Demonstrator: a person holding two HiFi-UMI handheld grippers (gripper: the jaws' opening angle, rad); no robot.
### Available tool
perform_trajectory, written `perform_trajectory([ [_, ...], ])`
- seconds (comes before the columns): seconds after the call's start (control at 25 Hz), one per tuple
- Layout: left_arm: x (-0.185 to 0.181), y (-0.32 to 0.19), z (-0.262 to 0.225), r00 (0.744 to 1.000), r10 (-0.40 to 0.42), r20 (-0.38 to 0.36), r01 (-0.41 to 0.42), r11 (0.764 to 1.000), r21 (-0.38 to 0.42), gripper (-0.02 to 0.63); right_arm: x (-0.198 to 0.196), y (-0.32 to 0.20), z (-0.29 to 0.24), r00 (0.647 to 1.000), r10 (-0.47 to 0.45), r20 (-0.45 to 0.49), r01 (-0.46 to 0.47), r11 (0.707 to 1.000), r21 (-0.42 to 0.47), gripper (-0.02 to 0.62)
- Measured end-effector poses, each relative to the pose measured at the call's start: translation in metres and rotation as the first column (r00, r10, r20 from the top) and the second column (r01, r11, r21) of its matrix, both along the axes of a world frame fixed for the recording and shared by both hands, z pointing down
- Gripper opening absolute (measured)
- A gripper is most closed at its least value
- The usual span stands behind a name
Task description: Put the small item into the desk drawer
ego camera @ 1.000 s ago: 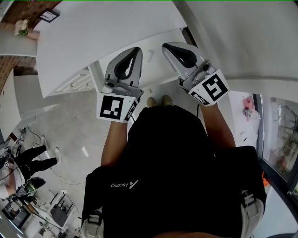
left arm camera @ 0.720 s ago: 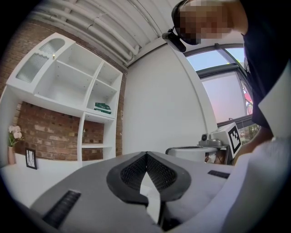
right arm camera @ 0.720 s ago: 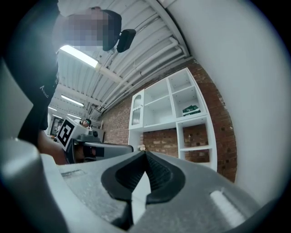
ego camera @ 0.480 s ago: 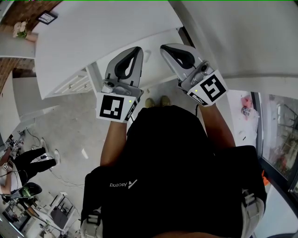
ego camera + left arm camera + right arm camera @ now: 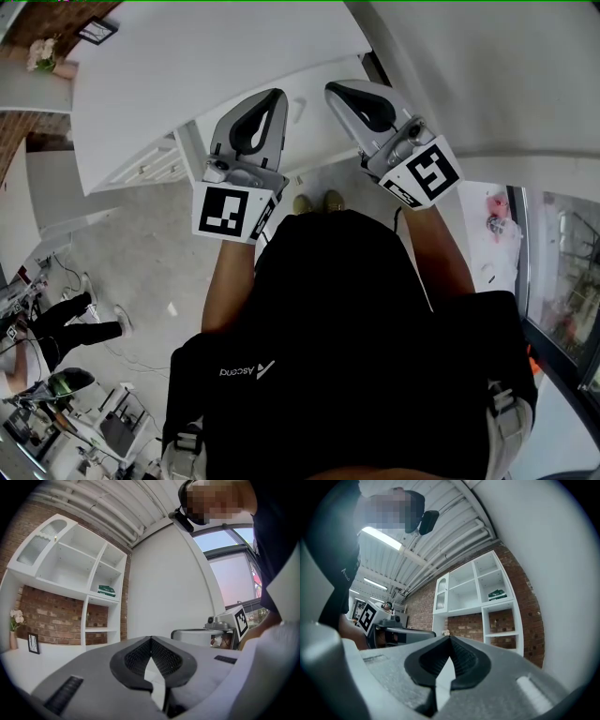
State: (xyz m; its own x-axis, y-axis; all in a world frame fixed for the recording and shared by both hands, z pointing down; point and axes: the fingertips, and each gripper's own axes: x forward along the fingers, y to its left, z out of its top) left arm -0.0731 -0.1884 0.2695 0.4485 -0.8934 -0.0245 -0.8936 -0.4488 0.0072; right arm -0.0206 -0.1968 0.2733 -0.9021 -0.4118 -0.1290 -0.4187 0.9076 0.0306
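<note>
The left gripper [image 5: 150, 640] is holding its jaws shut tight, and nothing is sitting between them. The right gripper [image 5: 450, 638] is doing the same, shut and empty. Both are pointing out over the front edge of the white desk [image 5: 187, 66], side by side and near each other.

The small item is not showing in any view, so I cannot tell where it is lying. A white panel [image 5: 305, 136] under the desk top may be the drawer front, and it is looking closed.

Shut jaws are not going to pick anything up. They could push the item away or bang the desk edge. The two grippers could also bump each other.

The wall [image 5: 469, 75] is closing in the right side, near the right gripper. The floor [image 5: 141, 244] on the left is giving more room. The person's shoes [image 5: 319, 202] are standing close to the desk, so a drawer sliding out may hit the legs.
</note>
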Motion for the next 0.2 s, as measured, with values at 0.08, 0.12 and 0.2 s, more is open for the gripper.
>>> perform_trajectory([
  [0.08, -0.0010, -0.0003, -0.0001, 1.000, -0.001, 0.000, 0.001, 1.000, 0.000, -0.002, -0.0008, 0.0000, -0.0002, 1.000, -0.001, 0.002, 0.001, 1.000, 0.001, 0.000],
  [0.12, -0.0014, -0.0003, 0.0001, 1.000, -0.001, 0.000, 0.001, 1.000, 0.000, -0.002, -0.0009, -0.0001, -0.0002, 1.000, -0.001, 0.002, 0.001, 1.000, 0.001, 0.000],
  [0.2, -0.0022, -0.0004, 0.0007, 1.000, -0.002, 0.001, 0.002, 1.000, -0.002, -0.002, -0.0008, -0.0003, -0.0001, 1.000, 0.000, 0.003, 0.000, 1.000, 0.001, 0.000],
])
